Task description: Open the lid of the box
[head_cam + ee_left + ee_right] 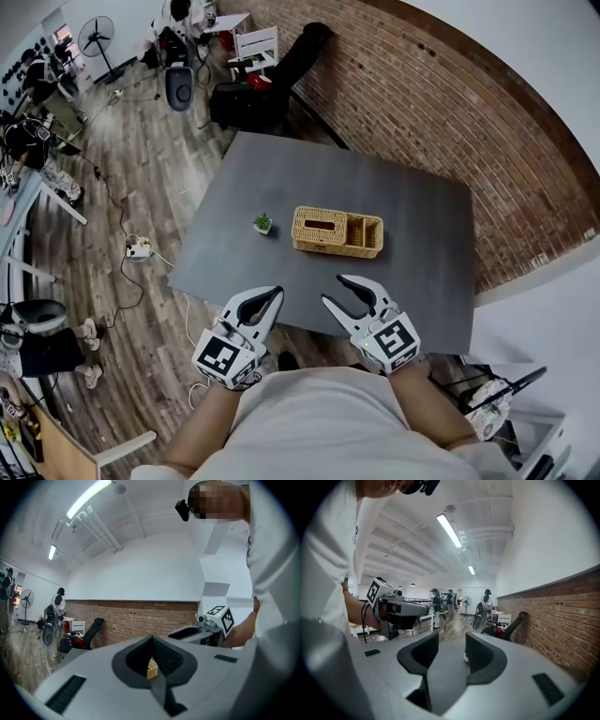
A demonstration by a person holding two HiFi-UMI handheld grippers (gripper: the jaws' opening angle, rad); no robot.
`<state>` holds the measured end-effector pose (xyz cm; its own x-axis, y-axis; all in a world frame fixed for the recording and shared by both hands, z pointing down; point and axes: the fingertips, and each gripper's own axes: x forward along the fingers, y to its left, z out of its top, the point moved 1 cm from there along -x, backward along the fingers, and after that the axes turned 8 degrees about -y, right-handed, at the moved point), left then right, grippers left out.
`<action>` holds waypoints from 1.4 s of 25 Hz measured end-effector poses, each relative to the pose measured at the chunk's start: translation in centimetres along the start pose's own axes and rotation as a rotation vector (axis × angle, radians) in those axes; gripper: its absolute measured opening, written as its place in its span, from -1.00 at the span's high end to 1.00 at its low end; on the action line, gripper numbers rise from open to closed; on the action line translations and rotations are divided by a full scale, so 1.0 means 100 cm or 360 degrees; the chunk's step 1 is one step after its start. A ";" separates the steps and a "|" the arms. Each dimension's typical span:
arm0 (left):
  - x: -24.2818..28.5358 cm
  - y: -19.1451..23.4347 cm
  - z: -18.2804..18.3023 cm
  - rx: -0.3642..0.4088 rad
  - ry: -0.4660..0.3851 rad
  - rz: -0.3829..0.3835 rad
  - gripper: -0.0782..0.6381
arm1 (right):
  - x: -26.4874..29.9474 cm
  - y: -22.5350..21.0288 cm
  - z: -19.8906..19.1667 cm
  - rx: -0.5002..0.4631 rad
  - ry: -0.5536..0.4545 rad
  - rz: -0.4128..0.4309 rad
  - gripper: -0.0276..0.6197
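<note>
Resting near the middle of the grey desk (403, 187), the woven box (337, 232) is seen with its lid (319, 225) lying flat over the left part, while open compartments show at its right end. The lid is judged not yet opened. Both hand-held grippers are held over the near edge of the desk, well apart from the box and pointed toward it, presumably so that it can be approached from the front.

The left hand-held gripper (275, 292) is closed on nothing. Its tips are seen meeting in its own view, and the box is only glimpsed far off through the gap behind them. The right hand-held gripper (332, 288) is held with its jaws spread and nothing between them. This is judged to suit it for taking the lid's edge, while the closed one could steady the box.

A small potted plant (263, 223) is placed just left of the box, near enough to be knocked if the lid is approached from that side. Nothing else is seen between the hand-held grippers and the box. A brick wall (450, 122) is set behind the desk. On the wooden floor (159, 187) a power strip (139, 247), a fan (97, 36) and a dark chair (300, 52) are found, all well apart from the box.
</note>
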<state>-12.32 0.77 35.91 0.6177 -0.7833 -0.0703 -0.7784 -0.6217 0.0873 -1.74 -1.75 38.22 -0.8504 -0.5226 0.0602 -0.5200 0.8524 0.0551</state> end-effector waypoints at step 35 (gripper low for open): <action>0.072 0.075 -0.048 -0.0100 0.0201 -0.0017 0.75 | 0.065 -0.076 -0.081 0.0051 0.0263 0.0090 0.34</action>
<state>-13.13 -9.52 40.79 0.6381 -0.7680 0.0539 -0.7656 -0.6256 0.1497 -2.70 -11.75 46.29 -0.8551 -0.4669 0.2254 -0.4761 0.8792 0.0152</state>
